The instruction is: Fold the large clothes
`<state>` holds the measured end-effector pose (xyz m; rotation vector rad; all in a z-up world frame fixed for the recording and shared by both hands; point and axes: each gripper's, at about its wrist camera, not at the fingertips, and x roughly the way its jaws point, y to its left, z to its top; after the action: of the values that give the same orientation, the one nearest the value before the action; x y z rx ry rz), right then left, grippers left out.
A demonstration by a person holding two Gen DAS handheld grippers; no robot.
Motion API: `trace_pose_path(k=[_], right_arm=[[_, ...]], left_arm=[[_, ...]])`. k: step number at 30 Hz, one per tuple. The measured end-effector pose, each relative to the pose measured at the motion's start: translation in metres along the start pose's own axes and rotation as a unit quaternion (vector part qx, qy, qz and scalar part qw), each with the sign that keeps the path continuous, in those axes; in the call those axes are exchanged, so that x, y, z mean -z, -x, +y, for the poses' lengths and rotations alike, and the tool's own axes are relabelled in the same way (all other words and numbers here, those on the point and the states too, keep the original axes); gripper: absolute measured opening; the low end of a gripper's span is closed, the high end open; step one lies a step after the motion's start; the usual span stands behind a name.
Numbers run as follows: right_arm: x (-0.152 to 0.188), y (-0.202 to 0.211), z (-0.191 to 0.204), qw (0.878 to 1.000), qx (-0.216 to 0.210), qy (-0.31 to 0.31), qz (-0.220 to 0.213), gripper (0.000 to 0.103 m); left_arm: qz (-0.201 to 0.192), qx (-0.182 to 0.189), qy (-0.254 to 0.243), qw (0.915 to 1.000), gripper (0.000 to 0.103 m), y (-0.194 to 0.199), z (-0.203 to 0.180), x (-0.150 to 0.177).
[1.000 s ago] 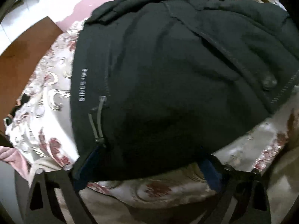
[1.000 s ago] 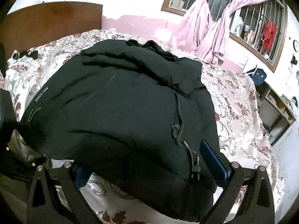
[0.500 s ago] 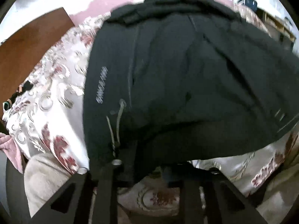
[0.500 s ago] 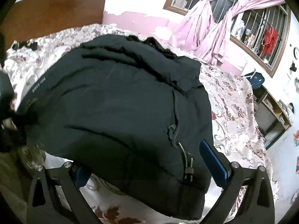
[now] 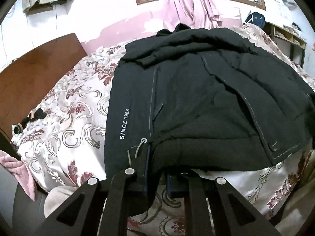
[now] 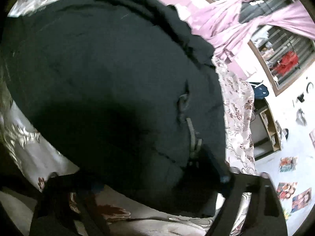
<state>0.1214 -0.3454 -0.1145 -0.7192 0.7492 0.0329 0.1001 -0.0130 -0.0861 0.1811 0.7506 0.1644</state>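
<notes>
Now the left gripper was clamped on the black jacket hem, its length running away from fingers; right gripper fingers apart w/ hem between.

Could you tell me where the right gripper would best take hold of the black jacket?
Probably the near hem corner of the black jacket, by the drawcord toggle. The edge lies flat on the bedspread, so the open right gripper can slide in low from the near side.

Black jacket on floral bedspread
</notes>
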Motion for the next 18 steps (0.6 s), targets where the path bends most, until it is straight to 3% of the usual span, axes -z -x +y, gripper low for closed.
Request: trace_pose_path(k=[4,6,8,13,18], right_arm=[[-0.001,0.014,-0.013,0.998,-0.025,-0.04,-0.036,0.041],[-0.001,0.02,-0.013,0.998,-0.018,-0.041,-0.053,0.036],[0.0,0.024,-0.014,0.996,-0.017,-0.051,-0.068,0.025],[-0.002,0.04,-0.037,0.987,-0.023,-0.111,-0.115,0.015],[-0.014,0.066,-0.063,0.972,-0.021,-0.159,-0.171,0.012]], left_arm=[[-0.038,-0.008,-0.007,0.9992,0.01,0.014,0.001,-0.004],[-0.053,-0.005,-0.007,0.9986,0.009,0.022,0.002,-0.009],[-0.062,0.003,0.001,0.9981,0.008,0.029,0.005,-0.014],[-0.099,0.019,0.027,0.9945,0.007,0.049,0.021,-0.035],[-0.137,0.039,0.066,0.9877,0.007,0.073,0.043,-0.06]])
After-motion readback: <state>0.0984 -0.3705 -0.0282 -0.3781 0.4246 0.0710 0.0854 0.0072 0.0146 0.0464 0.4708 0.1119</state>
